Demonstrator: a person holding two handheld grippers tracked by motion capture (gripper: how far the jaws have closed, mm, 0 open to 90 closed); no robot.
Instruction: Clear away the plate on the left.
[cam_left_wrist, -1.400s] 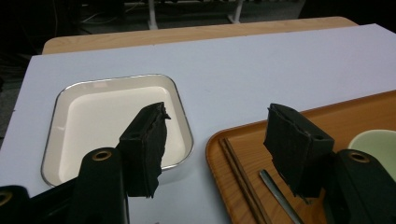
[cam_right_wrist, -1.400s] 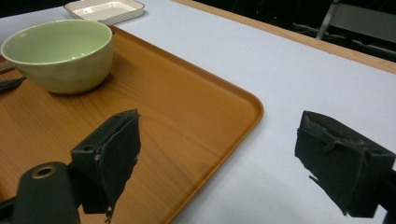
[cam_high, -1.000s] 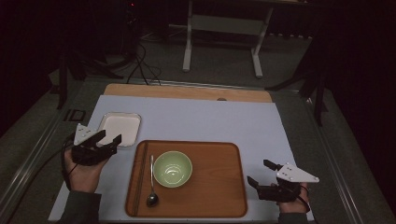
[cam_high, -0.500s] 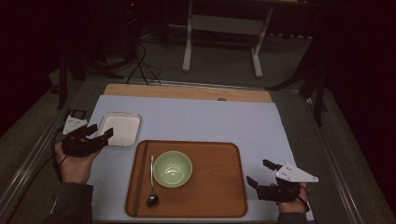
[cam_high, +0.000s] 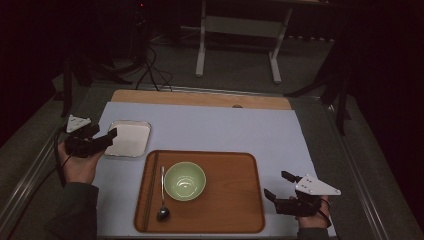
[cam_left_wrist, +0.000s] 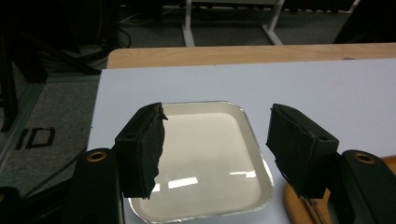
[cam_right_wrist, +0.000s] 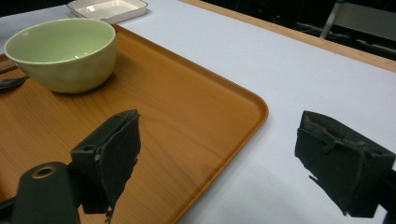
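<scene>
My left gripper (cam_high: 108, 139) hovers at the table's left edge, jaws open and aimed right at a small white dish with a metal rim (cam_high: 129, 138). In the left gripper view the left gripper (cam_left_wrist: 217, 114) stands over that dish (cam_left_wrist: 205, 158) with nothing between the pads. My right gripper (cam_high: 276, 184) rests open near the front right, beside a wooden tray (cam_high: 230, 200). The right gripper (cam_right_wrist: 219, 121) straddles the tray's corner (cam_right_wrist: 187, 107) without touching it. On the tray sit a pale green bowl (cam_high: 184, 180) and a metal spoon (cam_high: 162, 197) to its left.
A pale blue mat (cam_high: 225, 130) covers the table, with a wooden strip (cam_high: 200, 98) along its far edge. Metal rails run down both sides. Beyond the table are a dark floor, cables and a white stand (cam_high: 237, 25). The bowl (cam_right_wrist: 60, 51) is empty.
The left hand has drawn its gripper back to the left and away from the person, off the dish's near corner. The right gripper has stayed put.
</scene>
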